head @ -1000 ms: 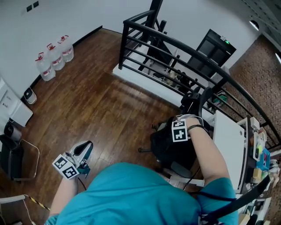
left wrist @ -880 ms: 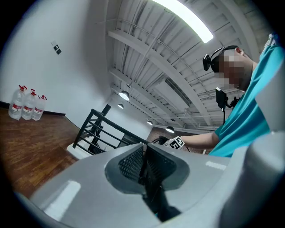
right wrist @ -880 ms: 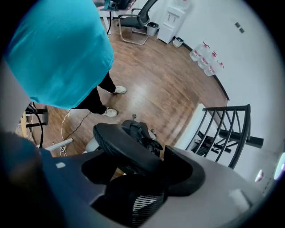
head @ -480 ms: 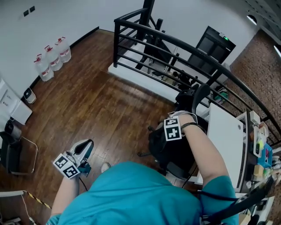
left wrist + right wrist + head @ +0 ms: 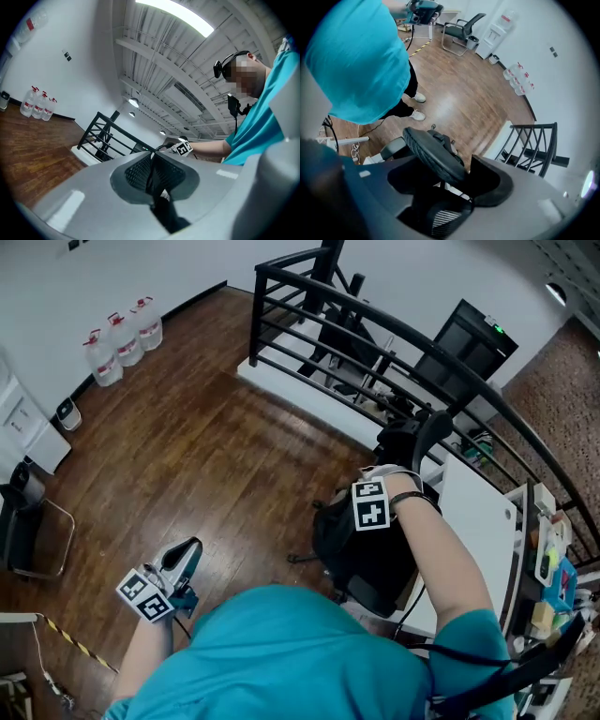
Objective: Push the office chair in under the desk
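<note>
Right hand-held gripper (image 5: 457,172), jaws just closing, loosely straddles the headrest (image 5: 429,152) of the office chair (image 5: 361,554); left hand-held gripper (image 5: 152,165) pressed together, empty. I'd push square toward the counter (image 5: 473,521).

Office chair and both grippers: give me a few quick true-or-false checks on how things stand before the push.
1. The right gripper is at the office chair's top edge. True; that mesh rim lies between its jaws, which have just been closing.
2. The left gripper grips the chair too. False: it is shut on nothing, over the wooden floor, away from the chair.
3. The chair is tucked fully under the desk. False: it stands out beside the white desk.
4. Three water jugs stand by the wall. True.
</note>
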Demonstrator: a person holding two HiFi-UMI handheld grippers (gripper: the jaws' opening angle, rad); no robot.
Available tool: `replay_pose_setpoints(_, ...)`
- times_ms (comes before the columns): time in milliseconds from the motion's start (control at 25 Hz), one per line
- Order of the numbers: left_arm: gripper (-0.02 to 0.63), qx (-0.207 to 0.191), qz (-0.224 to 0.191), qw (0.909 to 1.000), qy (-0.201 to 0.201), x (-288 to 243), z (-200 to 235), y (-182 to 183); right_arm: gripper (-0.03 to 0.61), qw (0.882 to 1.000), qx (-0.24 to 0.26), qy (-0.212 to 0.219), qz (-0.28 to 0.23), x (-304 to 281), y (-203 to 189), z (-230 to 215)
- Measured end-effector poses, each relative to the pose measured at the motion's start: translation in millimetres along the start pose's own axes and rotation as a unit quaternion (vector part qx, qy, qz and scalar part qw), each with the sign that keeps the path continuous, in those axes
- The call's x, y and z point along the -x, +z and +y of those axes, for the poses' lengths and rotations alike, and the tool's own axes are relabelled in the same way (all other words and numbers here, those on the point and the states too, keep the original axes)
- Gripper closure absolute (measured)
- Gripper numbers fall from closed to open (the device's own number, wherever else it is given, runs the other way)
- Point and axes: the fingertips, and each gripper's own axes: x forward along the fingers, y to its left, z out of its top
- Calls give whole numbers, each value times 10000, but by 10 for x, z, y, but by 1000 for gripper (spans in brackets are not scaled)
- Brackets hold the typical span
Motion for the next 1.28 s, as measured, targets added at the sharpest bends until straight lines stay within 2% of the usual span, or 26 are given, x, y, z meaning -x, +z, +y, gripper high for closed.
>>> replay_pose_setpoints(200, 574, -35, 90, 9997, -210, 268, -65, 183, 288, 9998, -3, 188, 110, -77, 37, -26)
replay_pose_setpoints(400, 574, -51, 235, 9996, 139, 445, 321, 263, 293, 9995, 71, 284, 137, -73, 30, -176)
replay_pose_setpoints(600, 574, -62, 140, 9996, 256, 303, 303, 231, 299, 9998, 218, -37, 4, -8, 157, -111)
replay_pose_setpoints(920, 574, 25, 31, 9996, -267, -153, 29, 83, 316, 9923, 1165, -407, -89, 118, 704, 142)
replay_pose_setpoints(1120, 572, 9, 37, 9997, -252, -97, 105, 118, 316, 9901, 1327, -439, -157, 131, 734, 124)
replay_pose_setpoints(1280, 574, 104, 121, 9999, 28, 57, 231, -22, 316, 9908, 1231, -518, -210, 64, 608, 51)
